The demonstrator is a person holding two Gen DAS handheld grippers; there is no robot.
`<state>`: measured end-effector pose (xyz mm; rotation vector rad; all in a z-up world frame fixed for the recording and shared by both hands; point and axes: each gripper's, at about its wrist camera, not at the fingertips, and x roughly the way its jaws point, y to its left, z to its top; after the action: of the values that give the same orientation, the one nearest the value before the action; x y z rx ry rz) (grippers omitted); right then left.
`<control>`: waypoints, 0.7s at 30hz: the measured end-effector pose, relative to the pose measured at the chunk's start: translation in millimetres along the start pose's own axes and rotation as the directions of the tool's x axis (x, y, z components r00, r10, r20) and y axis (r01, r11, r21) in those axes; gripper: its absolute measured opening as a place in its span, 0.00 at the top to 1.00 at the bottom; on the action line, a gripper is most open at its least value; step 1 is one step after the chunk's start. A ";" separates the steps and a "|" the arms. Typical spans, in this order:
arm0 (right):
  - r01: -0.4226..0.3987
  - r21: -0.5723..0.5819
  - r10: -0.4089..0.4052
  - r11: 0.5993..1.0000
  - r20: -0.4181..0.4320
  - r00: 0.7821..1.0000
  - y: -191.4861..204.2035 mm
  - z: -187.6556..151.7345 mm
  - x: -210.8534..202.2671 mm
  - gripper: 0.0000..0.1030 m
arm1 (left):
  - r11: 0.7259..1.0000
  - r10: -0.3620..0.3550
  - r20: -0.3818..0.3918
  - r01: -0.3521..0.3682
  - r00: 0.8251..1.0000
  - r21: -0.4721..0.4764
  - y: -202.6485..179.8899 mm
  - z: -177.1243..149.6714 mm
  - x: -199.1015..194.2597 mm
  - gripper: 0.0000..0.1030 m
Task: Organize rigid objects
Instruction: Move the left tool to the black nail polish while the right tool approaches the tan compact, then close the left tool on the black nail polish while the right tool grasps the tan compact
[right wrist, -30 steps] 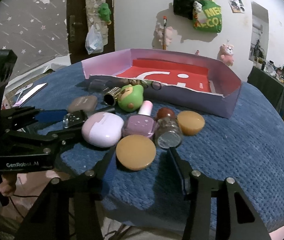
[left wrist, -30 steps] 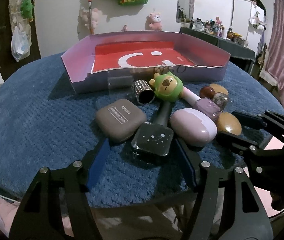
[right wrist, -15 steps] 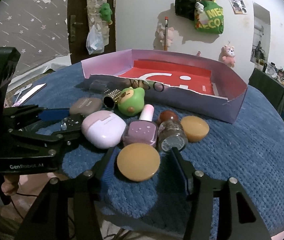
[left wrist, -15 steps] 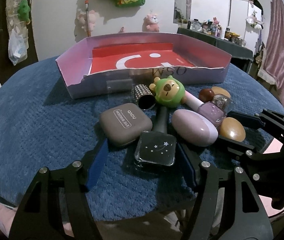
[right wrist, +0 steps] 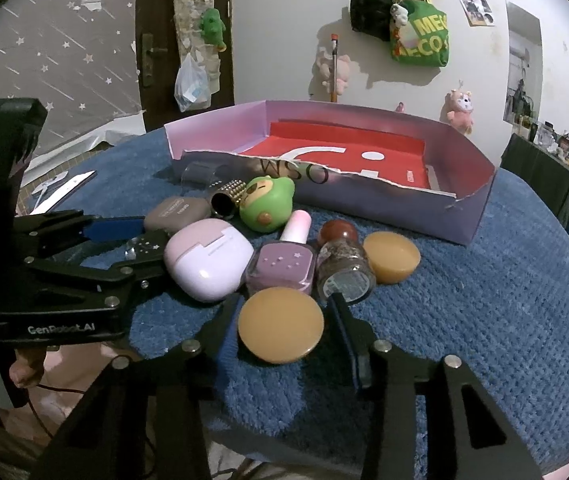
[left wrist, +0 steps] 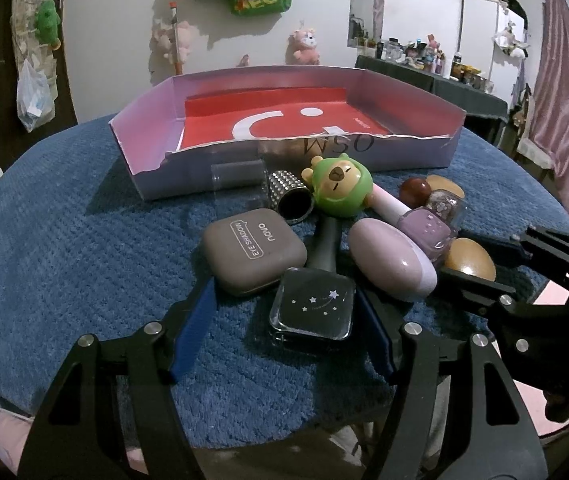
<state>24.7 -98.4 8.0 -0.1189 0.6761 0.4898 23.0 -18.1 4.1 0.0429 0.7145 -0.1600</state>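
Observation:
On the blue cloth lies a cluster of cosmetics in front of a purple box (left wrist: 156,184) with a red floor. My left gripper (left wrist: 284,292) stands open around a black square bottle with stars (left wrist: 312,308); its pads do not touch the bottle. A grey eye shadow compact (left wrist: 254,250) lies just left of that bottle. My right gripper (right wrist: 284,320) is closing on a tan round disc (right wrist: 280,324), with a pad against each side. The left wrist view shows that disc (left wrist: 470,264) between the right fingers.
A lilac case (right wrist: 208,258), a purple polish bottle (right wrist: 280,268), a glitter jar (right wrist: 344,268), a second tan disc (right wrist: 392,256), a brown ball (right wrist: 336,230), a green bear toy (right wrist: 266,204) and a studded tube (right wrist: 228,198) crowd the cluster. The box (right wrist: 364,196) stands just behind them.
The right gripper's jaws have narrowed onto the tan disc, which now sits deeper between them. The left gripper keeps the same gap around the black bottle.

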 end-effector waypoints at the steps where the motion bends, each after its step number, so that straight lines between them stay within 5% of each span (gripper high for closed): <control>1: -0.003 -0.001 0.003 1.000 0.001 1.000 0.5 -0.5 -0.3 0.61 | 1.000 0.003 -0.002 -0.003 1.000 0.000 -0.2 0.4 0.1 0.37; 6: -0.011 -0.003 0.011 1.000 0.002 1.000 -0.2 -2.2 -1.2 0.61 | 0.999 -0.031 -0.003 0.032 1.000 0.030 -7.5 -2.0 -5.6 0.62; 11: -0.035 0.010 0.035 0.999 -0.016 0.999 -2.9 -0.9 -3.3 0.61 | 0.997 0.006 0.023 -0.007 1.000 0.075 -12.3 -9.6 -10.3 0.62; 21: -0.060 -0.010 0.060 0.998 0.039 0.997 6.9 17.5 -16.9 0.61 | 0.997 -0.078 0.040 0.077 0.996 0.020 10.7 -6.5 -19.7 0.62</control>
<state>20.1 -94.5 32.5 -0.0969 0.6406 0.5514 5.8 -4.3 11.9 0.0297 0.6745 -0.2415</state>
